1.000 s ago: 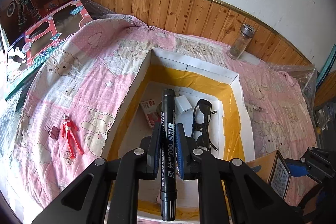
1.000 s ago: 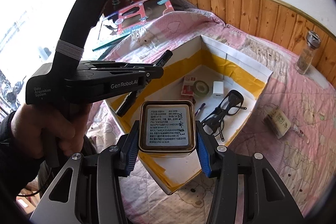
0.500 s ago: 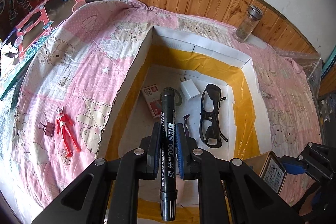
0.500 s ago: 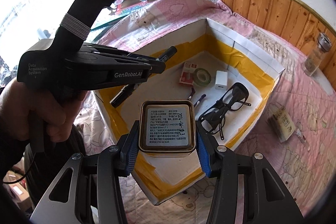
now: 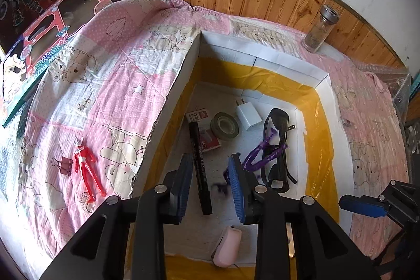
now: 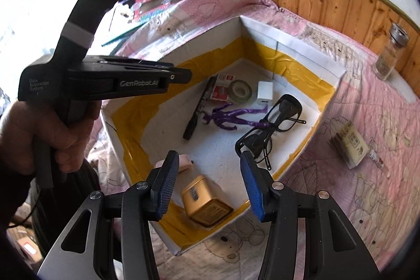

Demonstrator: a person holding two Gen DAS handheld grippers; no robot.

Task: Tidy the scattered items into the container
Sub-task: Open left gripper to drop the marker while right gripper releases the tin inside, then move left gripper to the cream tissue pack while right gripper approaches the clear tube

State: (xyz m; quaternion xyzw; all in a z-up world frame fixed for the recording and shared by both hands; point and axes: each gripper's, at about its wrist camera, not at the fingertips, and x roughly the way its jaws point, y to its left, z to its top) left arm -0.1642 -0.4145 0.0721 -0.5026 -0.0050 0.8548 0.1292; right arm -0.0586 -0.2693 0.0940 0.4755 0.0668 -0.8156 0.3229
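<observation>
Cardboard box (image 5: pixel 265 62): open-topped, white walls with yellow tape inside, sitting on a bed under a pink bear-print quilt (image 5: pixel 105 85).
Inside the box: black marker (image 6: pixel 198 109), purple figure (image 6: pixel 231 117), dark glasses (image 6: pixel 273 122), roll of tape (image 6: pixel 240 90), white charger (image 6: pixel 264 92), small red-and-white packet (image 6: pixel 221 88), pink object (image 6: pixel 183 162), gold tin (image 6: pixel 207 204) lying in the near corner.
Left hand-held gripper (image 5: pixel 211 185): jaws spread apart, nothing between them, above the marker.
Right hand-held gripper (image 6: pixel 210 183): jaws wide apart and empty, over the tin.
Still on the quilt: red figure (image 5: pixel 86 169) with a binder clip (image 5: pixel 64 165) touching it, left of the box; small tan packet (image 6: pixel 350 146) to the right; glass jar (image 5: pixel 320 29) upright by the wooden wall panel.
Red figure, likely handling: light, stiff plastic with thin limbs; best pinched across the torso.
Binder clip: small and flat, likely to slip; grip its folded body rather than the wire handles.
Jar: probably fragile and smooth; clamp mid-body, keep it upright.
Tan packet: looks light; hold it across the narrow sides.
</observation>
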